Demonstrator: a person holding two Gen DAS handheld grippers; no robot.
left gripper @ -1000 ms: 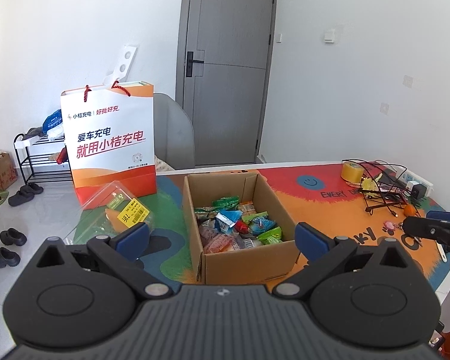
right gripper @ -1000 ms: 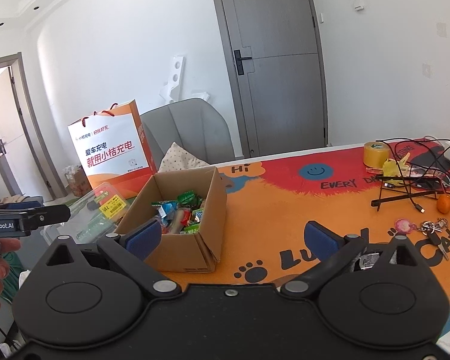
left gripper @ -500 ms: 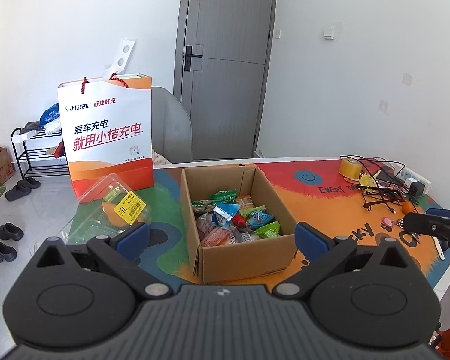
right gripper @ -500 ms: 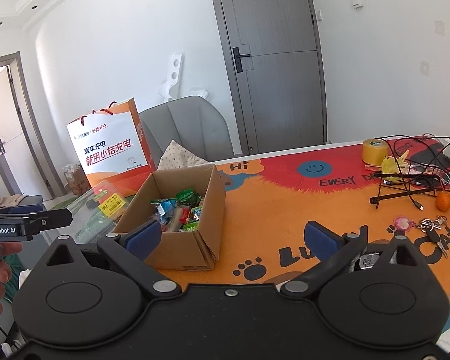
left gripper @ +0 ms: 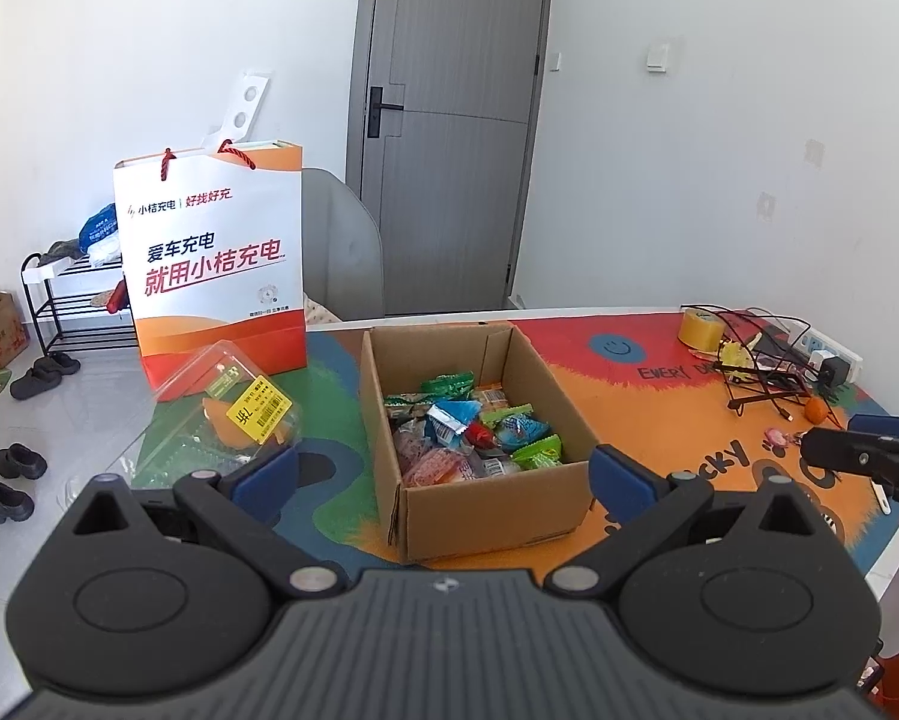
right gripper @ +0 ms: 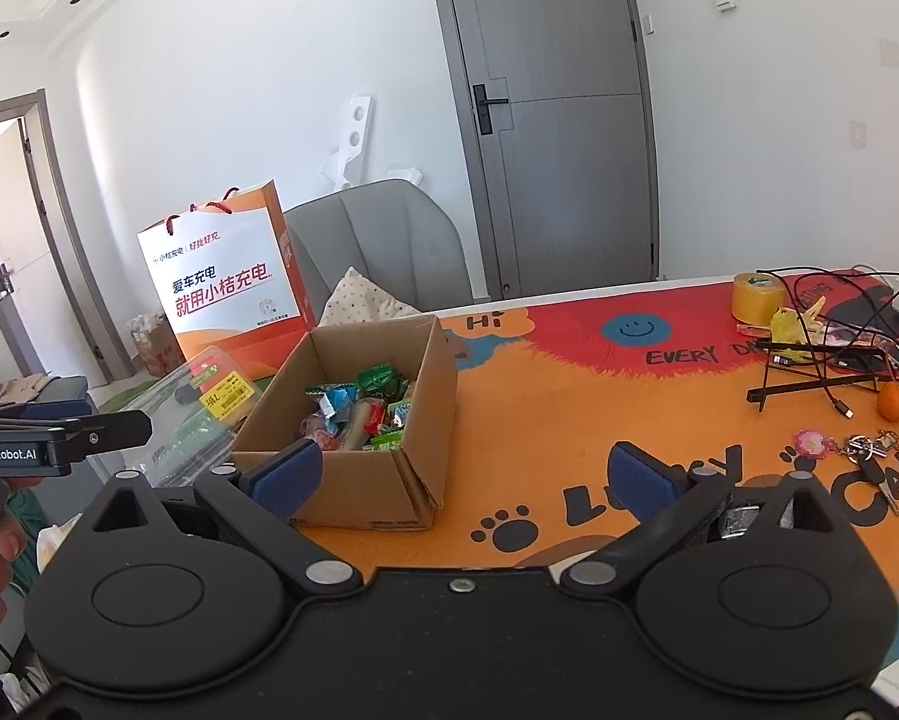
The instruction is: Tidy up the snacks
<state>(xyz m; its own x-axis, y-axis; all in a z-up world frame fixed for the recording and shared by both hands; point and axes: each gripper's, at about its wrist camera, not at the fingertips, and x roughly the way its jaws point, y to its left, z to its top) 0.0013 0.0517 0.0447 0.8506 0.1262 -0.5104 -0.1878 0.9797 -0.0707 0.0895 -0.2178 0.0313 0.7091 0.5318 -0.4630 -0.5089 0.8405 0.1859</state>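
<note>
An open cardboard box (left gripper: 545, 510) (right gripper: 431, 372) sits on the colourful table mat, holding several wrapped snacks (left gripper: 479, 432) (right gripper: 359, 414) in green, blue and red. My left gripper (left gripper: 443, 474) hovers open just in front of the box, nothing between its blue pads. Over the mat to the right of the box, my right gripper (right gripper: 461, 474) is open and empty too. A clear plastic clamshell container (left gripper: 233, 414) (right gripper: 203, 414) with a yellow price label lies left of the box.
An orange and white paper bag (left gripper: 215, 264) (right gripper: 227, 288) stands behind the clamshell. At the table's right end lie a yellow tape roll (right gripper: 757, 298), tangled cables with a wire stand (right gripper: 821, 372), a small orange (right gripper: 892, 402) and keys (right gripper: 857, 450). A grey chair (right gripper: 383, 246) is behind the table.
Both cameras have drifted slightly; the box sits a little lower and nearer in the left wrist view. Both grippers stay open and empty.
</note>
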